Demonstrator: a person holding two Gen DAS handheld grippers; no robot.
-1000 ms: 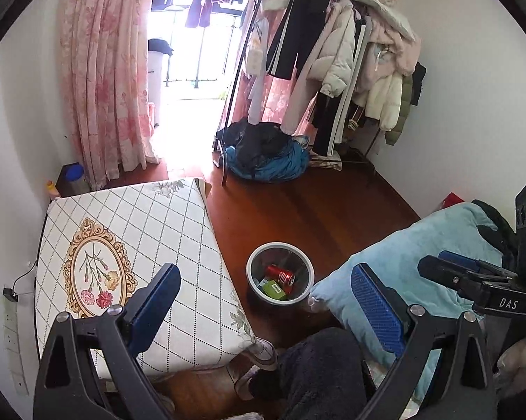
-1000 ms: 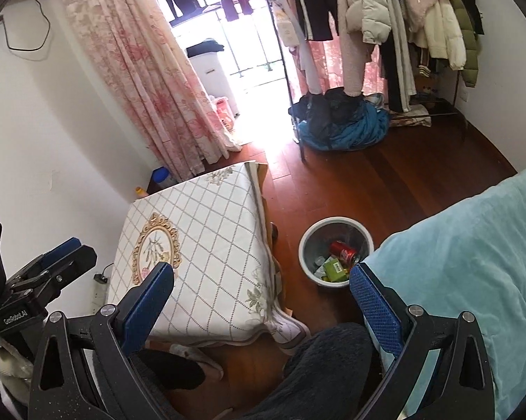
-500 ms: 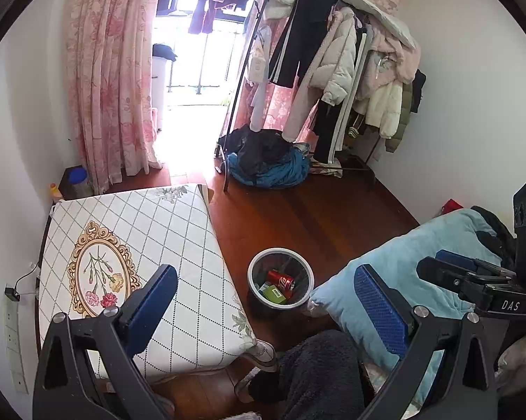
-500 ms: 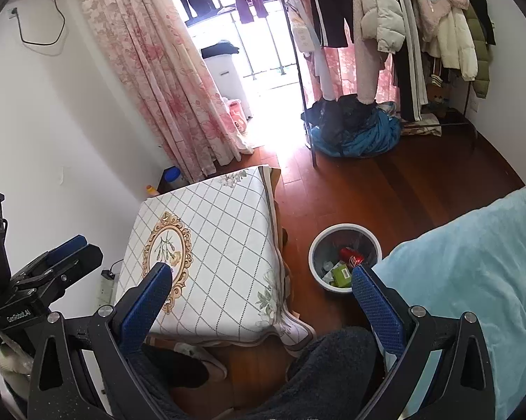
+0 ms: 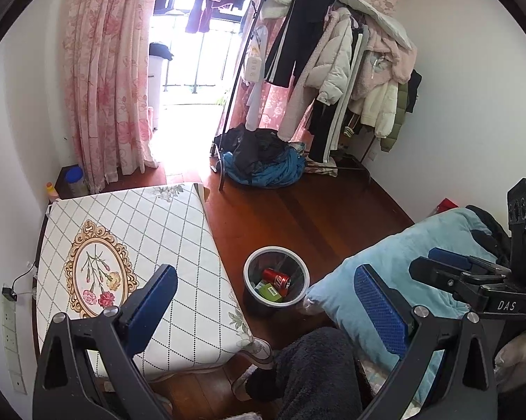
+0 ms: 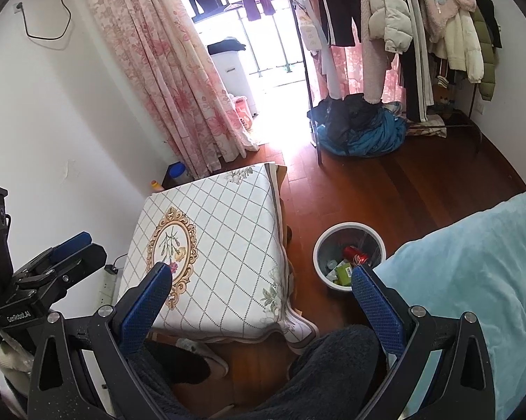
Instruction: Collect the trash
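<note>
The waste bin [image 5: 276, 276] stands on the dark wooden floor [image 5: 308, 210], and everything else in the room can be placed from it. Inside lie a red drink can [image 5: 276, 277] and a green carton [image 5: 270, 292], with some paler scraps beside them that are too small to make out. Just left of the bin is a low table under a white diamond-pattern cloth [image 5: 151, 245] with a gold oval of flowers; its top is bare. Touching the bin's right side, or very nearly, is the corner of a light blue quilt [image 5: 395, 262]. Near the bin, toward the viewer, a person's knee in dark fleece trousers [image 5: 318, 367] and a slippered foot [image 5: 259, 350] rest on the floor.

Both tools hang high above all this, well apart from the bin. The left gripper [image 5: 264, 308] has its blue-padded fingers spread wide with nothing between them; the right gripper [image 6: 263, 301] is spread just as wide and equally empty.

Beyond the bin, a heap of blue and black clothing [image 5: 263, 161] sits under a loaded coat rack [image 5: 332, 52], and pink floral curtains [image 5: 105, 70] frame a bright balcony door
</note>
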